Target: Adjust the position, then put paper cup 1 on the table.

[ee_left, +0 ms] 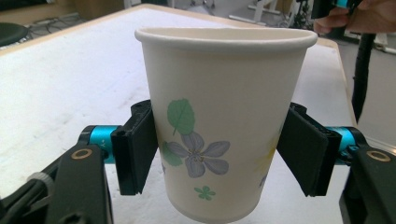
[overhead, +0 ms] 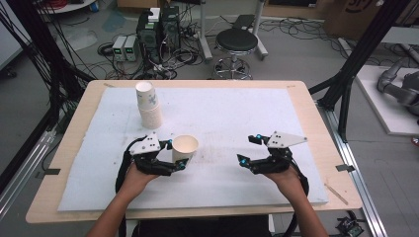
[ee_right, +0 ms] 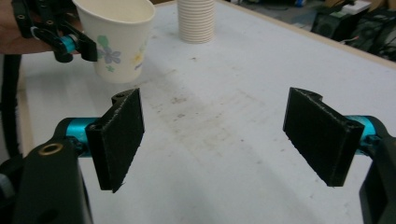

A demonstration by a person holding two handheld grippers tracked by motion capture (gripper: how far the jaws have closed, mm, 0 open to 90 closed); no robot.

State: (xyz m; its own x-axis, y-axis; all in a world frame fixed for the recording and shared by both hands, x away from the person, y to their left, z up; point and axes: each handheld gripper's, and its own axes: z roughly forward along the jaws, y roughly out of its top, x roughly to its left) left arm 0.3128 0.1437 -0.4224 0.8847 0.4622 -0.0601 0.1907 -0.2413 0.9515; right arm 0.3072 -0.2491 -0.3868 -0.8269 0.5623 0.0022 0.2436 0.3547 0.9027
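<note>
A white paper cup printed with flowers stands upright between the jaws of my left gripper, whose black pads press its lower sides. I cannot tell whether its base rests on the white mat. The same cup appears at the top left of the right gripper view, held from the left. My right gripper hovers over the mat to the right of the cup, its jaws wide apart with nothing between them.
A stack of paper cups stands on the mat behind the held cup, its top cup tilted. The mat covers most of the wooden table. A black stool and electronics sit on the floor beyond.
</note>
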